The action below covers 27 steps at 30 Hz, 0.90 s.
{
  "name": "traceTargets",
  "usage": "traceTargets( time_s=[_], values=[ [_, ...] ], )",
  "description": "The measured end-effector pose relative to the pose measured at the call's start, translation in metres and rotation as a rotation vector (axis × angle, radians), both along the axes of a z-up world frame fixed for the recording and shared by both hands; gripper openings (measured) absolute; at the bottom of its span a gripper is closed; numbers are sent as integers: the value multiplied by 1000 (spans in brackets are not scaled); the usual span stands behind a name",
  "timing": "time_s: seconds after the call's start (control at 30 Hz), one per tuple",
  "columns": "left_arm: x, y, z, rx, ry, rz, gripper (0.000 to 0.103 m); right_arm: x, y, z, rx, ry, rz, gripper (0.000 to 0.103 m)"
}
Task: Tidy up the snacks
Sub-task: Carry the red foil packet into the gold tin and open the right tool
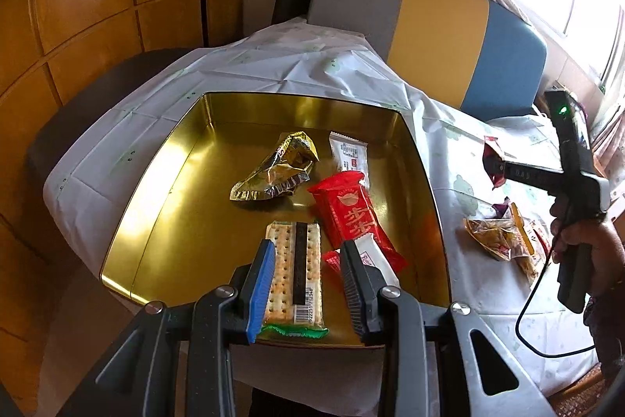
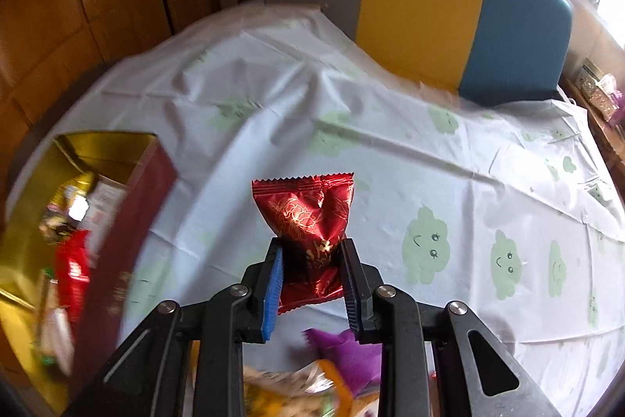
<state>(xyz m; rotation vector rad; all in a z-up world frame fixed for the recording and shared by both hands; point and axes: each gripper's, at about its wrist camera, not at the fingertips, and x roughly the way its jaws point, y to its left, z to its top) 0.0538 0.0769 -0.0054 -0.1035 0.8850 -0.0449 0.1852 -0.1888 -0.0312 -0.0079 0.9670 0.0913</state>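
A gold tin [image 1: 164,190] sits on the white tablecloth. In it lie a gold wrapper [image 1: 273,170], a white packet [image 1: 349,155], a red packet [image 1: 351,217] and a cracker pack [image 1: 295,272]. My left gripper [image 1: 306,280] is open over the tin's near side, its fingers on either side of the cracker pack without pinching it. My right gripper [image 2: 312,274] is shut on a dark red foil packet [image 2: 308,217] and holds it above the cloth, to the right of the tin [image 2: 78,151]. The right gripper also shows in the left wrist view [image 1: 496,165].
Several loose snack packets [image 1: 504,241] lie on the cloth right of the tin, and show blurred below my right gripper [image 2: 312,378]. A grey, yellow and blue chair back [image 1: 429,26] stands behind the table. Wooden panelling is at the left, a window at the right.
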Motion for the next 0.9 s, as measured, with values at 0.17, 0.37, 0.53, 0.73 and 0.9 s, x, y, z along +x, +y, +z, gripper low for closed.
traceTargets(
  time_s=[0.17, 0.37, 0.53, 0.73, 0.9],
  values=[
    [-5, -1, 0, -7, -6, -4, 35, -22, 19, 19, 150, 6, 50, 28],
    [-11, 2, -2, -12, -3, 0, 35, -50, 53, 27, 249, 19, 133, 28],
    [-17, 9, -4, -13, -7, 10, 35, -78, 79, 29, 303, 14, 194, 28],
    [-24, 15, -6, -6, -9, 27, 35, -118, 91, 25, 330, 3, 241, 28],
    [-29, 18, -6, -5, -15, 34, 35, -140, 90, 22, 319, 2, 250, 28]
  ],
)
